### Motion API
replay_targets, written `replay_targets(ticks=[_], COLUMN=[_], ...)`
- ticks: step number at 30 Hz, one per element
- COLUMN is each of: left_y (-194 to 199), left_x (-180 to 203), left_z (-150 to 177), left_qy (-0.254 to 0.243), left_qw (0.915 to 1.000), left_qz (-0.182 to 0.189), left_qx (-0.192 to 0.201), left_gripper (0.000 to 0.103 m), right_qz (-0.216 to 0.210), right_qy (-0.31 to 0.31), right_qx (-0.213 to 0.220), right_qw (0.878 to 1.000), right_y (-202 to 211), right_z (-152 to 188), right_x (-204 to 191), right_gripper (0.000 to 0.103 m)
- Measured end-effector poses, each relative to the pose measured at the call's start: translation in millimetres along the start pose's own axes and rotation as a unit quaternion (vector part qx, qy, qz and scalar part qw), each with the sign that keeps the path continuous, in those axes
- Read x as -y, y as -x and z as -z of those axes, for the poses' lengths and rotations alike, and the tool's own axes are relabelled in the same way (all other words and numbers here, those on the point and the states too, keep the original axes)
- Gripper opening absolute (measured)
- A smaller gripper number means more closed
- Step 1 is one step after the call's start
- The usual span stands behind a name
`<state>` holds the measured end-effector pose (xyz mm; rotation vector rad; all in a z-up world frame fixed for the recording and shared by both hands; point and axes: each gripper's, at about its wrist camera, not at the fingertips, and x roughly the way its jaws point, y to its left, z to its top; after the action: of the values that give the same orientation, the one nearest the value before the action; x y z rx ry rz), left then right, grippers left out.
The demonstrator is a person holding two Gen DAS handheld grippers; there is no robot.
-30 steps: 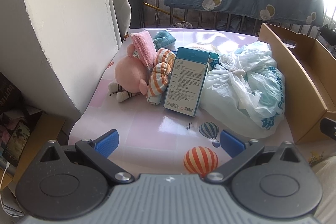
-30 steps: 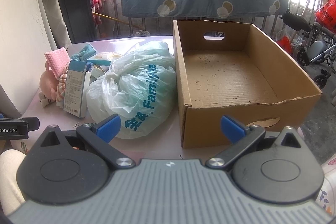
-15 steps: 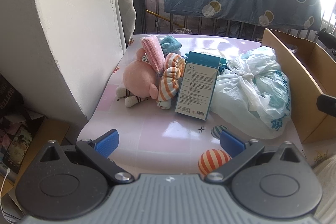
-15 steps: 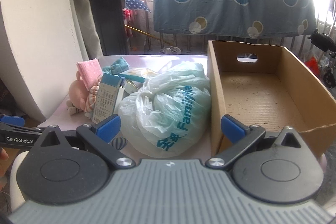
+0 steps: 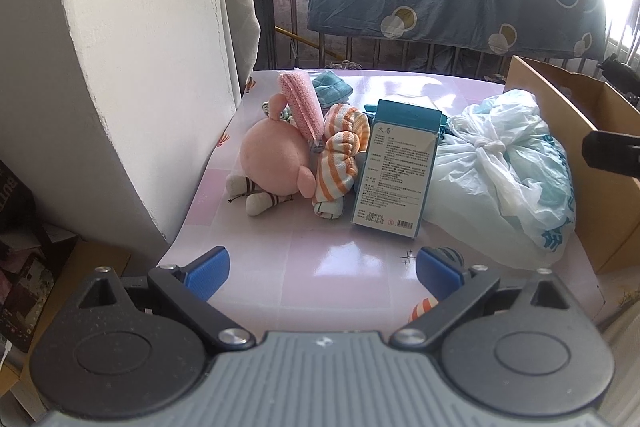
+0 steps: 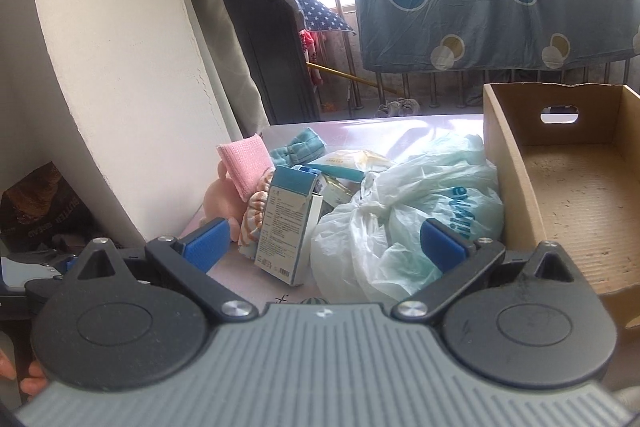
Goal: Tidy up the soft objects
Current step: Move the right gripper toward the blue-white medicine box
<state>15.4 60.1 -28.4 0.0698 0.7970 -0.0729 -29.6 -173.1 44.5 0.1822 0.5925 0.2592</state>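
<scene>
Pink plush toy (image 5: 269, 163), orange-and-white striped socks (image 5: 340, 157), teal box (image 5: 396, 169).

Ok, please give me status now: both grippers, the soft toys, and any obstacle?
Left gripper open, empty; right gripper open, empty. Pink plush toy and striped socks untouched on table. Teal carton stands beside them; cardboard box empty.

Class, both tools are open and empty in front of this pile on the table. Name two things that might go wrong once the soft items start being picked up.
1. The upright teal box stands against the striped socks and the pink plush toy; pulling either might topple it.
2. The tied plastic bag lies against the cardboard box wall; its thin, slippery film may slip from the right tool or tear.
</scene>
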Motion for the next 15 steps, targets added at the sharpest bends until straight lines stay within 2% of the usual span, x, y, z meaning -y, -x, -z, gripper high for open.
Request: replay_targets(ticks=[2, 8, 10, 15], left_y=[-5, -25, -34, -62], left_x=[1, 6, 12, 24], left_z=[-2, -10, -13, -21], left_qy=[-0.011, -0.051, -0.068, -0.093], left_qw=[0.9999, 0.9982, 0.9965, 0.9910], left_qz=[0.003, 0.032, 0.049, 0.093], left_qx=[0.001, 0.001, -0.004, -0.021], left_gripper=[0.098, 0.092, 0.089, 0.078], right_qz=[-0.008, -0.032, -0.041, -0.065], right_qy=[-0.002, -0.017, -0.024, -0.040], right_qx=[-0.005, -0.030, -0.041, -0.072], right_qw=[1.000, 0.999, 0.998, 0.994], right_y=[-9, -38, -50, -83], right_z=[0, -4, -5, -8], right_x=[-1, 0, 2, 4], right_gripper=[0.100, 0.087, 0.075, 0.053])
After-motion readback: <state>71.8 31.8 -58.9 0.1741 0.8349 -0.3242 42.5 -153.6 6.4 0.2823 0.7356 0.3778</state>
